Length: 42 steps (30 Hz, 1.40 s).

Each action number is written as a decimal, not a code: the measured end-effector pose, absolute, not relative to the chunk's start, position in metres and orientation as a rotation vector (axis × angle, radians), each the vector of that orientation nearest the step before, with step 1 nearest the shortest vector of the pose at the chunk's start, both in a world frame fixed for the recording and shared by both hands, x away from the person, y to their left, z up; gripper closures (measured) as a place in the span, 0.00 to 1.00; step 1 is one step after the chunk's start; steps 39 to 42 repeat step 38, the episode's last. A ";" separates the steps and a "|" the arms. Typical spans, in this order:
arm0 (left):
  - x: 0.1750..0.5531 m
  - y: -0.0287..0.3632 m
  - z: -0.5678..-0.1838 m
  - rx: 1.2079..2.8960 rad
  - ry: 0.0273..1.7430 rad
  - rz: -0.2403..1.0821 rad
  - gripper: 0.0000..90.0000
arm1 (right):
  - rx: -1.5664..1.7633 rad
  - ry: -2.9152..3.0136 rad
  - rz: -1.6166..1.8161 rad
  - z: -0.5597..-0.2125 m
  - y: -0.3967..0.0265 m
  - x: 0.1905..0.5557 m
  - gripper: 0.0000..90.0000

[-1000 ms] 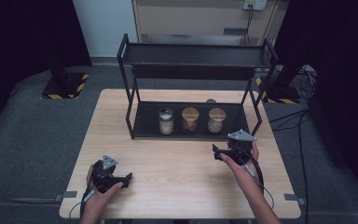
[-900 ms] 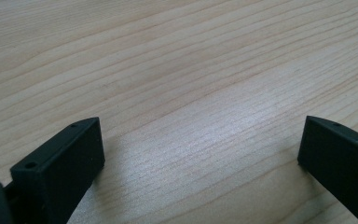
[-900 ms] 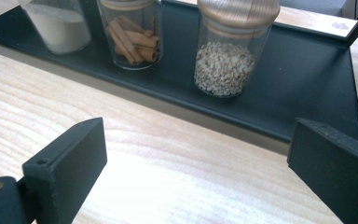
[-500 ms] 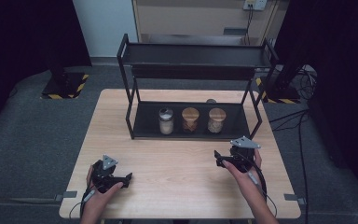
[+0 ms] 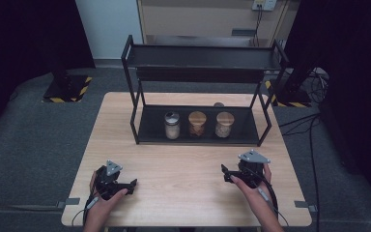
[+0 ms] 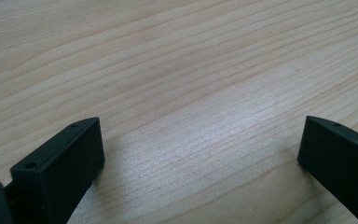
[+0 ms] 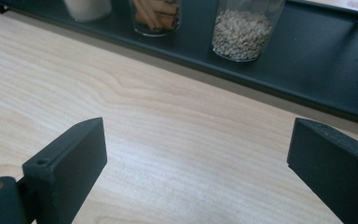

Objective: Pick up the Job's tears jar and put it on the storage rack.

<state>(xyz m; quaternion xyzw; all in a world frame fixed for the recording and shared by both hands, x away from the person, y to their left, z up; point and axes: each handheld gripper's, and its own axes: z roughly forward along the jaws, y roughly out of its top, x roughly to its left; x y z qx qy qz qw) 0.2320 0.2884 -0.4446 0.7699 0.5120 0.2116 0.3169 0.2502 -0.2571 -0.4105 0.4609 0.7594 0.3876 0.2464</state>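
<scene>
- The right gripper (image 7: 196, 163) hovers low over the tabletop (image 5: 183, 169), jaws spread wide with nothing between them.
- Ahead of it, on the black shelf rack (image 7: 307, 88), stands the jar of grains (image 7: 242, 30), nearest; the jar of sticks (image 7: 156, 16) sits beside it.
- The left gripper (image 6: 200, 158) is also spread apart over bare wood.

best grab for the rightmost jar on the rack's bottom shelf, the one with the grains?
Probably the glass body of the grain jar, below its wooden lid, coming level from the open front. The upper shelf blocks a top approach, and the jar stands upright with bare shelf to its right. The right tool is open, facing it.
</scene>
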 end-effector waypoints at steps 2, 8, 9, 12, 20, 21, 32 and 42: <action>0.232 0.288 -0.445 2.027 1.348 0.557 0.00 | 1.250 2.081 1.055 -0.412 -0.256 0.249 0.05; 0.232 0.288 -0.445 2.027 1.348 0.557 0.00 | 1.248 2.110 1.056 -0.416 -0.254 0.245 0.05; 0.232 0.288 -0.445 2.026 1.348 0.557 0.00 | 1.249 2.117 1.055 -0.418 -0.253 0.244 0.05; 0.232 0.288 -0.445 2.027 1.348 0.557 0.00 | 1.244 2.143 1.045 -0.422 -0.251 0.244 0.05; 0.232 0.288 -0.445 2.027 1.348 0.557 0.00 | 1.237 2.223 1.014 -0.434 -0.245 0.247 0.05; 0.232 0.288 -0.445 2.026 1.348 0.557 0.00 | 1.236 2.237 1.005 -0.435 -0.244 0.248 0.05; 0.232 0.288 -0.445 2.026 1.348 0.557 0.00 | 1.229 2.301 0.959 -0.446 -0.231 0.254 0.01; 0.232 0.288 -0.445 2.027 1.347 0.557 0.00 | 1.231 2.292 0.972 -0.448 -0.232 0.253 0.00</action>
